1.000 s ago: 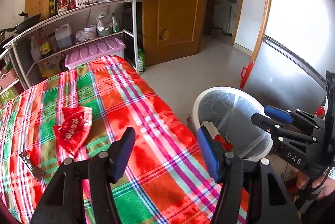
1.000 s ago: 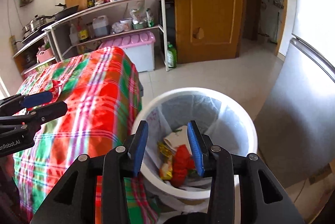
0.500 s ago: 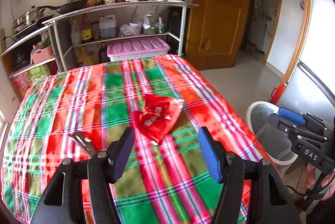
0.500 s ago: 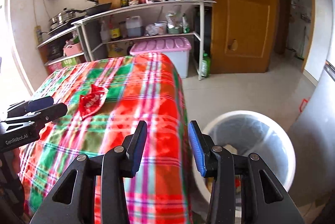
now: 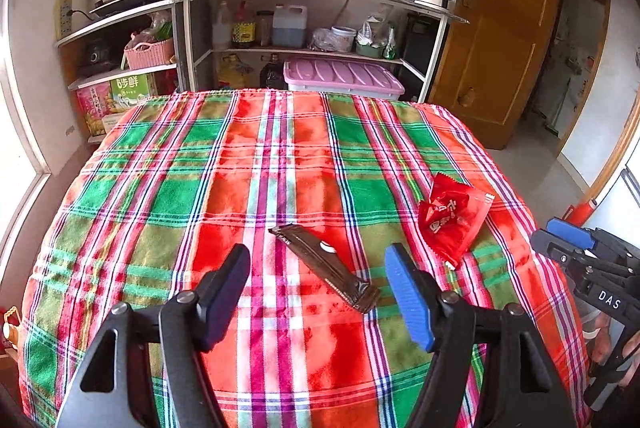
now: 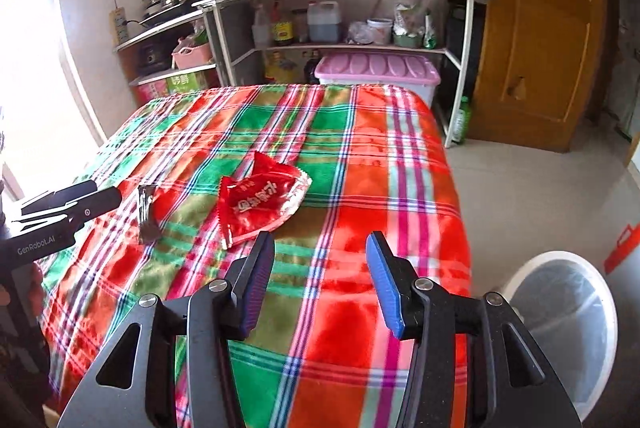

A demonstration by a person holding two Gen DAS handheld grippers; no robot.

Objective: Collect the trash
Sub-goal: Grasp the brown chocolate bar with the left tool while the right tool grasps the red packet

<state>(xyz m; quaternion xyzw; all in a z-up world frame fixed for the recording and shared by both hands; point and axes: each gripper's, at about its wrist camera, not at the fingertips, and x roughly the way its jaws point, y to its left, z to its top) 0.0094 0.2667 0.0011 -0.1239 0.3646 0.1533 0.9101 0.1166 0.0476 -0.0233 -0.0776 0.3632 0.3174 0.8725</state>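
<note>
Left wrist | brown wrapper (image 5: pixel 325 267) now under opening, empty left gripper (image 5: pixel 318 278) | right gripper (image 6: pixel 320 268) likewise opening, seemingly empty

Left gripper (image 5: pixel 318 282) and right gripper (image 6: pixel 320 268), both tilted downward with nothing between their fingers, jaws opening. The right gripper sits at the far right of the left view; part of a hand (image 5: pixel 604 344) shows beneath it.
</note>
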